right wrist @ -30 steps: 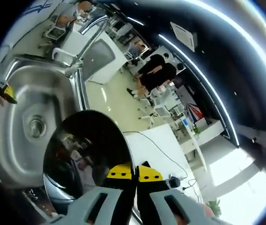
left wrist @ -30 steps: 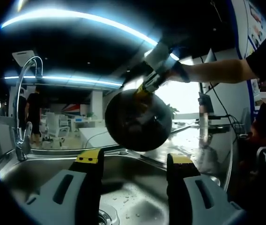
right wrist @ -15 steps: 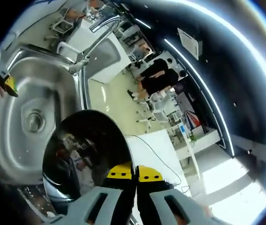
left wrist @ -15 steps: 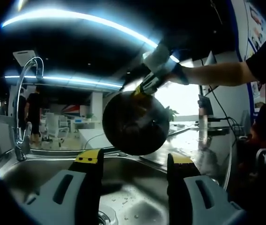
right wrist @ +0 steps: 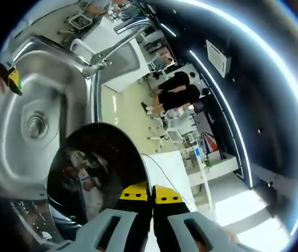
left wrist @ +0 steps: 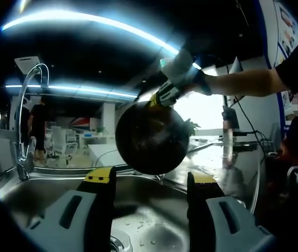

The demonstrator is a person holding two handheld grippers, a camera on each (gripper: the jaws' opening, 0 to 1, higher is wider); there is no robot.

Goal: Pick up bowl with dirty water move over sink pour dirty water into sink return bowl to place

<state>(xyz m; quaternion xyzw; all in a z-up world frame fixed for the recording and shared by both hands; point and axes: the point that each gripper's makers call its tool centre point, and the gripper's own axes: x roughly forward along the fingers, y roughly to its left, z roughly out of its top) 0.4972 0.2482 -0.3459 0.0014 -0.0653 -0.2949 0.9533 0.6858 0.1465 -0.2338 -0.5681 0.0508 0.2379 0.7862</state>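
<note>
A shiny dark metal bowl (left wrist: 152,137) hangs tipped on its side above the steel sink (left wrist: 43,194), its outer bottom facing the left gripper view. My right gripper (left wrist: 165,94) comes in from the upper right, shut on the bowl's top rim. In the right gripper view the bowl (right wrist: 93,173) shows its reflective inside, clamped at the rim by my right gripper (right wrist: 150,193). The sink (right wrist: 17,89) and its drain (right wrist: 34,125) lie beyond it. My left gripper (left wrist: 150,181) stands open over the sink basin, below the bowl, holding nothing.
A tall curved faucet (left wrist: 25,118) rises at the sink's left; it also appears in the right gripper view as the faucet (right wrist: 114,44). A wet counter (left wrist: 217,157) runs to the right. A person's arm (left wrist: 243,81) holds the right gripper. People stand in the room (right wrist: 177,94) behind.
The bowl has tipped slightly further and shifted a little in the left gripper view. The right gripper view has rolled, so sink and faucet sit higher. Left gripper unmoved.
</note>
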